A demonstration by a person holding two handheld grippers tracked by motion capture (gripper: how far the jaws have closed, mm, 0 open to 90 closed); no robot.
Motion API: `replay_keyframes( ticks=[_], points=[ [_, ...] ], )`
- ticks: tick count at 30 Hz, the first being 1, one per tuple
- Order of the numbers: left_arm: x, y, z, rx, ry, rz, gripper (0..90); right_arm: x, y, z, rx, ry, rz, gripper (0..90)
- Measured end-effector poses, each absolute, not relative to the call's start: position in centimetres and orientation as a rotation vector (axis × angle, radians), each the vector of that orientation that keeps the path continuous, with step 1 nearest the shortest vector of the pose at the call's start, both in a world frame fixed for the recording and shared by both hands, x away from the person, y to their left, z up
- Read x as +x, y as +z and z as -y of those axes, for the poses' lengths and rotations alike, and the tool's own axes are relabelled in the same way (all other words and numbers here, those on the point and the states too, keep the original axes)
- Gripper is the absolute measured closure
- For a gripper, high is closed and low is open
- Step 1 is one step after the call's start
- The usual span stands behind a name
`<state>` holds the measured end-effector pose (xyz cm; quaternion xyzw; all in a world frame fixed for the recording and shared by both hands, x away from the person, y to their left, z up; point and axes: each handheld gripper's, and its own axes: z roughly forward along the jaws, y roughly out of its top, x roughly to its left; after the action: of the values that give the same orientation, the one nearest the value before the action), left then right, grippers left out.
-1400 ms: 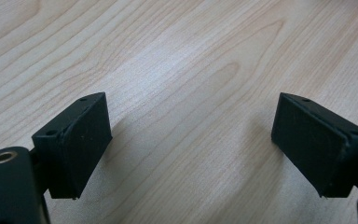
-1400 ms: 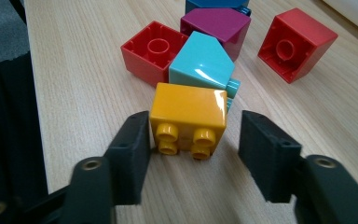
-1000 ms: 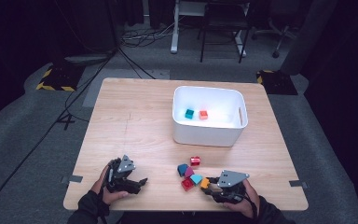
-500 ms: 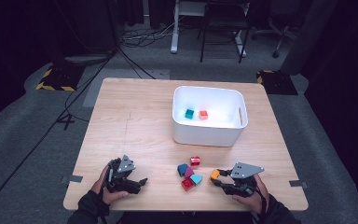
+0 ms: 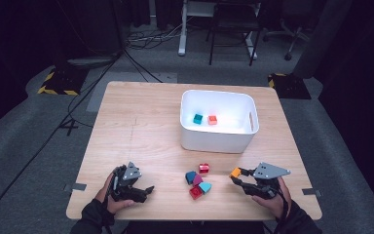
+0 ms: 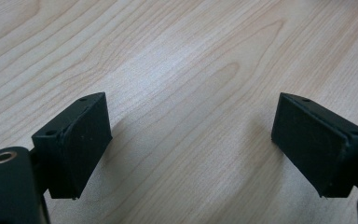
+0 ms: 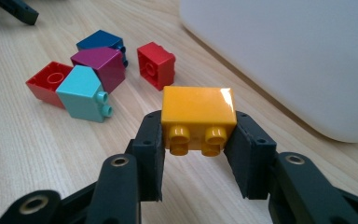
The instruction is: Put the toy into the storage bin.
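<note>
While you hold: your right gripper (image 7: 198,154) clamps the orange block (image 7: 198,112), studs facing you.
Block position: just off the table (image 5: 141,122), near the white bin (image 5: 219,141) wall.
Loose blocks (image 5: 198,179): clustered to its left, bare wood between.
Left gripper (image 6: 191,140): jaws wide apart, empty, near your table edge.

Right gripper (image 5: 237,177): jaws closed on an orange block (image 5: 234,172), near the table's (image 5: 141,122) front right edge.
Loose blocks (image 5: 198,179): 5, just left of it.
White bin (image 5: 219,139): beyond it, holding 2 blocks (image 5: 205,119).
Left gripper (image 5: 146,191): well apart, jaws over bare wood.
</note>
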<state>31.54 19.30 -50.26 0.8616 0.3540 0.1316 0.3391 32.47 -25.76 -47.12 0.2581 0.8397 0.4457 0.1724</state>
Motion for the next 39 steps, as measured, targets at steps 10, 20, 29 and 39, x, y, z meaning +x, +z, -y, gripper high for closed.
replay_keyframes(
  ticks=[10, 20, 29, 39],
  points=[
    [31.5, -50.3, -19.3, 2.243, 0.343, -0.922, 12.1, 32.8, -46.2, 26.9, 0.754, 1.290, -2.341, 59.1],
    [31.5, -50.3, -19.3, 2.246, 0.343, -0.923, 12.1, 32.8, -44.3, 27.4, 0.788, 1.347, -2.300, 59.1],
    [31.5, -50.3, -19.3, 2.244, 0.343, -0.924, 12.1, 32.9, -42.5, 27.9, 0.796, 1.358, -2.257, 59.1],
    [31.6, -50.3, -19.3, 2.241, 0.340, -0.928, 11.9, 33.2, -41.1, 28.0, 0.785, 1.347, -2.232, 59.1]
  ],
)
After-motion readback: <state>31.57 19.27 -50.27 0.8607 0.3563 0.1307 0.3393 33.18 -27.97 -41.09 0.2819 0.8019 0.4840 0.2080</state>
